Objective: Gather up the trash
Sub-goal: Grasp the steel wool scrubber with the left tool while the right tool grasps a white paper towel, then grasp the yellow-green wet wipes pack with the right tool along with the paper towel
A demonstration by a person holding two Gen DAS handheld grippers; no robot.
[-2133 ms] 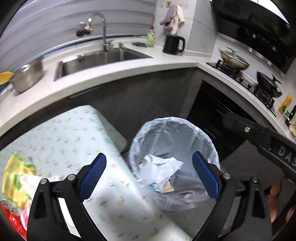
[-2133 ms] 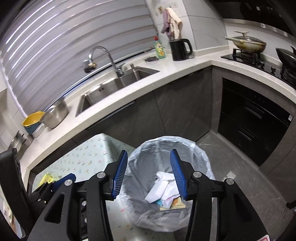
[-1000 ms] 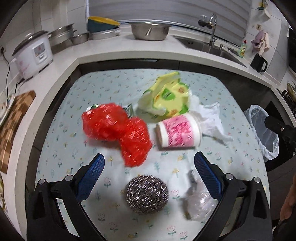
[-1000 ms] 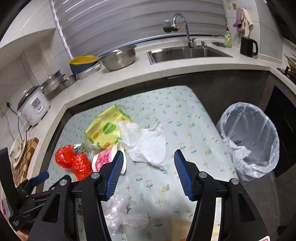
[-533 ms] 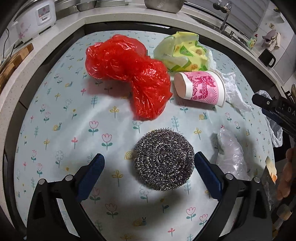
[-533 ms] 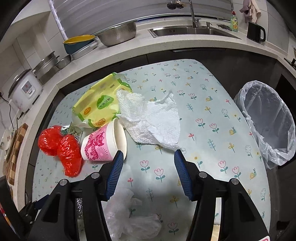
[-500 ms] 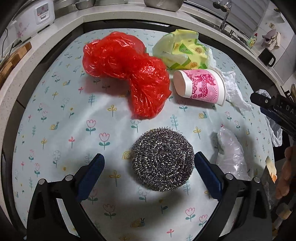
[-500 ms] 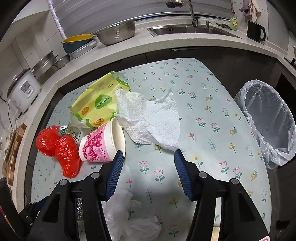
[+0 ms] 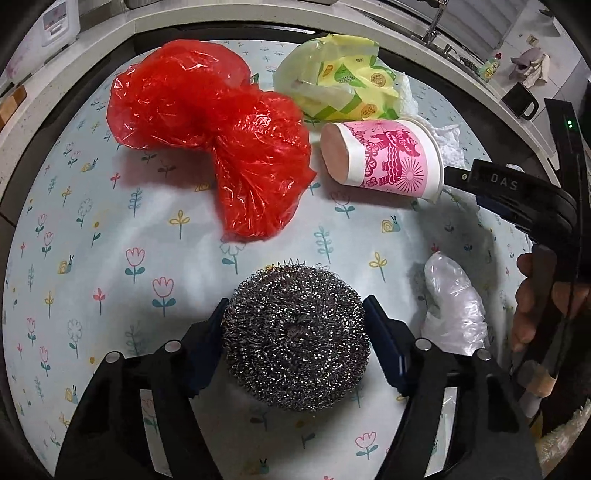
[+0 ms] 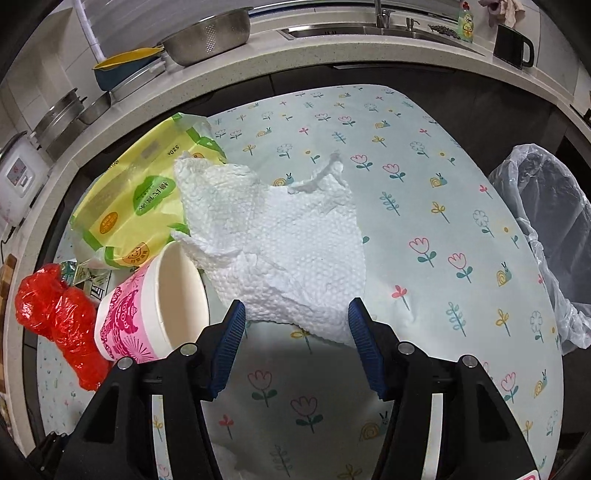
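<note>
On the flowered table a steel wool scrubber [image 9: 295, 336] sits between the pads of my left gripper [image 9: 295, 347], which press its sides. Beyond it lie a red plastic bag [image 9: 218, 147], a pink paper cup [image 9: 384, 160] on its side, a yellow-green wrapper [image 9: 343, 81] and a clear plastic bag [image 9: 454, 314]. My right gripper [image 10: 295, 332] is open just above the near corner of a white paper towel [image 10: 280, 236]. The cup [image 10: 155, 310], the wrapper [image 10: 140, 199] and the red bag [image 10: 55, 317] lie to its left.
A bin lined with a clear bag [image 10: 546, 229] stands off the table's right edge. The countertop behind holds a steel colander [image 10: 207, 35], a yellow-and-blue bowl [image 10: 125, 66], a rice cooker [image 10: 18, 173], a black kettle [image 10: 511, 46] and the sink.
My left gripper moved down and forward and closed its pads on the steel wool scrubber. My right gripper dropped lower toward the paper towel, staying open.
</note>
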